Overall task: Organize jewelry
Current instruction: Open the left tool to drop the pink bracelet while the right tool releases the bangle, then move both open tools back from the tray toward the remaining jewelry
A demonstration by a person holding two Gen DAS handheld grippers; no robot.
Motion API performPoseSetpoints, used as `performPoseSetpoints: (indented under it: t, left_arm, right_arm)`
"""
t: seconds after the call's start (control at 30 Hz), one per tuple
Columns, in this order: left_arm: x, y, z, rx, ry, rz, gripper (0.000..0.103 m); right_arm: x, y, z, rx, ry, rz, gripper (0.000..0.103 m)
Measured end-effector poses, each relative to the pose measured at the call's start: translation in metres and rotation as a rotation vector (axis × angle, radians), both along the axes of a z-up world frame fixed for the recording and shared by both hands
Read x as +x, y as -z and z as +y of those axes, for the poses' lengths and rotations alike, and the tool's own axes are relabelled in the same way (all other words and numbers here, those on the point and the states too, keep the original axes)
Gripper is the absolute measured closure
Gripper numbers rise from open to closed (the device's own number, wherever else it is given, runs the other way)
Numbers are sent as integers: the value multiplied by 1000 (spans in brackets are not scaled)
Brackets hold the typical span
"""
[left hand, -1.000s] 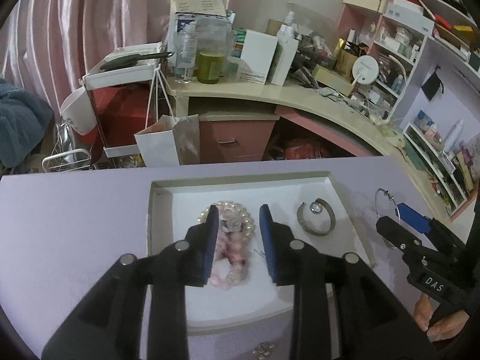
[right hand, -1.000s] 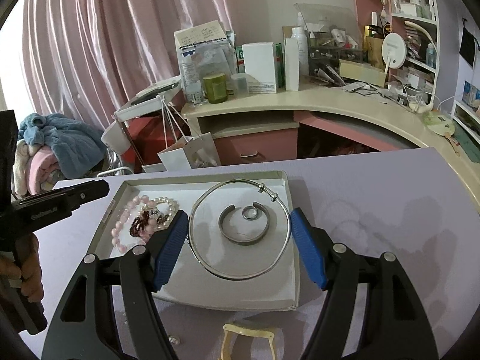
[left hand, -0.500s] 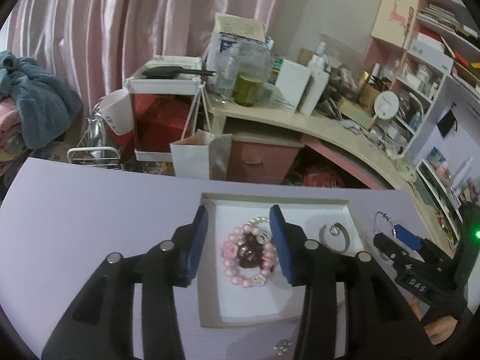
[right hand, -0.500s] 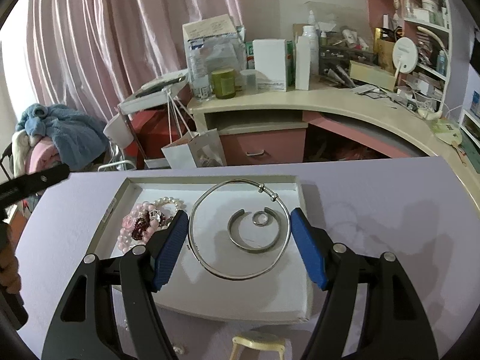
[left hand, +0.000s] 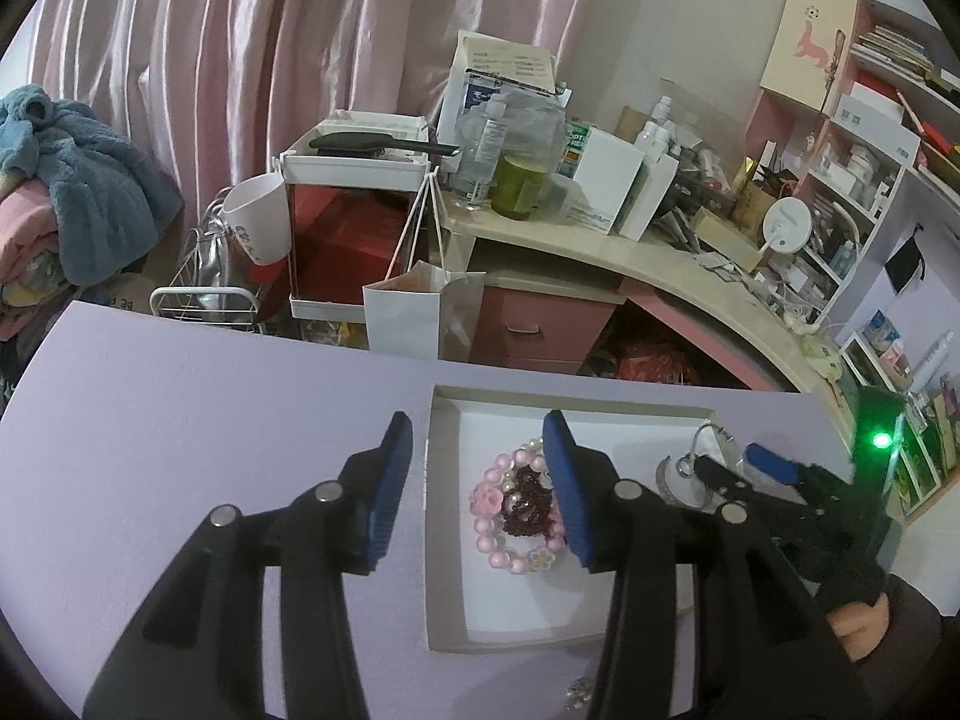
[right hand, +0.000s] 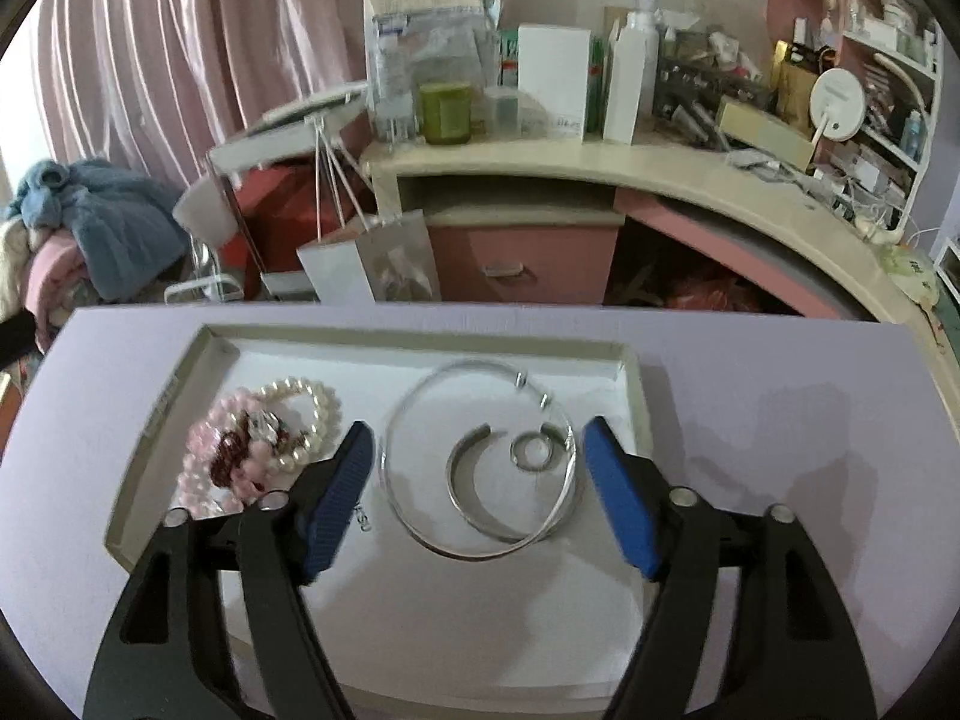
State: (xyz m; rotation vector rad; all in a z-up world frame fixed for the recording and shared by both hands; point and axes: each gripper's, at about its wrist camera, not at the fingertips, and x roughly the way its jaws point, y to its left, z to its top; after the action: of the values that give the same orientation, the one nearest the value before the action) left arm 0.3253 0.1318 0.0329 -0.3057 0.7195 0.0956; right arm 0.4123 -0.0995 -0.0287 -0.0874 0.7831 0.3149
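Observation:
A shallow beige tray [right hand: 420, 339] with a white floor sits on the lilac table. At its left lie a pink bead bracelet [right hand: 201, 468], a dark red bead bracelet [right hand: 231, 459] and a pearl bracelet [right hand: 312, 402]. At its right lie a large silver hoop [right hand: 480, 549], an open silver cuff [right hand: 465, 495] and a small ring [right hand: 531, 453]. My right gripper [right hand: 477, 462] is open above the hoop, empty. My left gripper [left hand: 477, 450] is open over the tray's left rim [left hand: 429, 468], above the bead bracelets [left hand: 522, 504]. The right gripper [left hand: 729, 468] shows in the left wrist view.
A small sparkly piece [left hand: 579, 690] lies on the table in front of the tray. Beyond the table's far edge stand a cluttered cream desk [right hand: 600, 162], a white paper bag [left hand: 414, 318], a red cart [left hand: 336, 240] and shelves [left hand: 858, 168].
My left gripper has risen and drawn back to the left, away from the bead bracelets, which stay in the tray. My right gripper has moved closer over the hoop.

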Motion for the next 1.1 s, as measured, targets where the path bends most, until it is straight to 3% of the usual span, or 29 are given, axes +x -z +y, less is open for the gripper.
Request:
performPoseSetpoints:
  t: [0.37, 0.77, 1.1]
  left_arm:
    - [-15, -7, -7, -2, 13, -20, 56]
    - [-80, -22, -26, -6, -5, -65, 53]
    - [-137, -14, -27, -13, -66, -66, 36]
  right_arm:
    - [-47, -13, -38, 104, 41, -12, 21]
    - [-115, -24, -51, 166, 37, -48, 22]
    - [-161, -3, -48, 155, -28, -14, 29]
